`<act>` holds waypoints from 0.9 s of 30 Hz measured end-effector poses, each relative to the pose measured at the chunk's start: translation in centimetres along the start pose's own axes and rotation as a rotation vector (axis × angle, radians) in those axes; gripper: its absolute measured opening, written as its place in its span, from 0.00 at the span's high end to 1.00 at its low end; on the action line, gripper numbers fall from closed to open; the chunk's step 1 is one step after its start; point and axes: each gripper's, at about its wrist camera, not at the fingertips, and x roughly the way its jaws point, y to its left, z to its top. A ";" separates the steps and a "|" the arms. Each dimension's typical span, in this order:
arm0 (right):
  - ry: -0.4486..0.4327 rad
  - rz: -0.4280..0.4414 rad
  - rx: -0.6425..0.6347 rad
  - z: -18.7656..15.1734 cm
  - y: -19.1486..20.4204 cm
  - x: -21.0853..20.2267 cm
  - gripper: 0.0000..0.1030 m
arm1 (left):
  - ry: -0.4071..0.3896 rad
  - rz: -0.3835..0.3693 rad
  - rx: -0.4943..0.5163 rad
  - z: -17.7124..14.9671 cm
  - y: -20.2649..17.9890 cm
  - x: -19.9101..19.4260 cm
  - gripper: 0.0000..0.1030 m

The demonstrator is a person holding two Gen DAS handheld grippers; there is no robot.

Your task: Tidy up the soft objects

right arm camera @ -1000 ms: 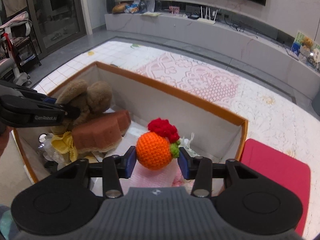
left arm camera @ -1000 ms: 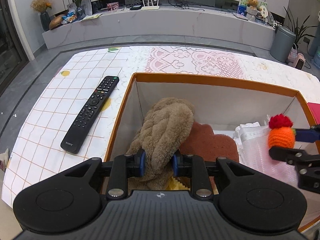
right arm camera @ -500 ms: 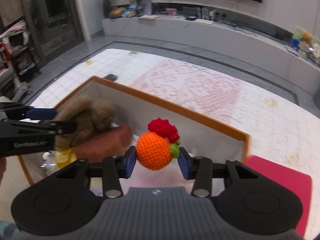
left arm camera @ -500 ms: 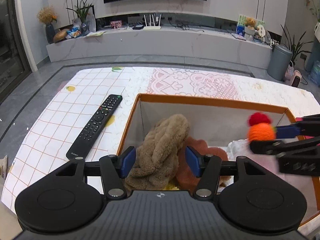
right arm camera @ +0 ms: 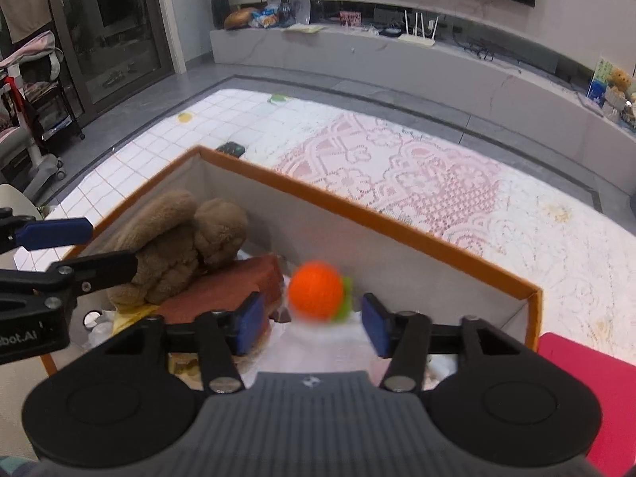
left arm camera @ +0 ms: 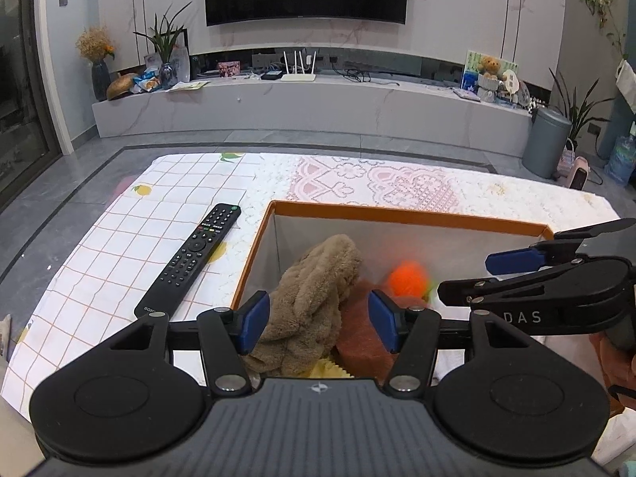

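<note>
The right gripper (right arm camera: 310, 324) jaws have just been opening and are standing clear of the orange crocheted ball (right arm camera: 316, 292), which is blurred and apparently dropping into the orange-rimmed box (right arm camera: 397, 226). The left gripper (left arm camera: 318, 320) jaws are standing wide, free of the brown plush toy (left arm camera: 318, 290) lying inside. The release step is in hand; next, both grippers likely need lifting clear of the box.
</note>
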 end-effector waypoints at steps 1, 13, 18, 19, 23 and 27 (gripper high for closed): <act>-0.008 -0.004 -0.004 0.0 0.1 -0.4 0.45 | -0.001 -0.002 0.001 0.0 -0.1 -0.2 0.35; -0.065 -0.067 0.027 -1.5 0.0 -8.8 0.35 | -0.103 0.013 -0.010 0.0 -2.3 -6.7 0.35; -0.123 -0.085 0.064 -3.8 -0.4 -14.2 0.32 | -0.178 -0.013 -0.007 -0.7 -4.4 -10.5 0.35; -0.135 -0.093 0.069 -4.3 -0.5 -15.4 0.30 | -0.186 -0.018 -0.001 -0.9 -5.0 -11.2 0.35; -0.166 -0.122 0.090 -6.8 -0.7 -19.4 0.25 | -0.187 -0.052 -0.014 -2.1 -6.9 -13.1 0.35; -0.167 -0.164 0.120 -9.7 -1.2 -22.6 0.23 | -0.135 -0.072 -0.039 -3.5 -8.6 -14.0 0.35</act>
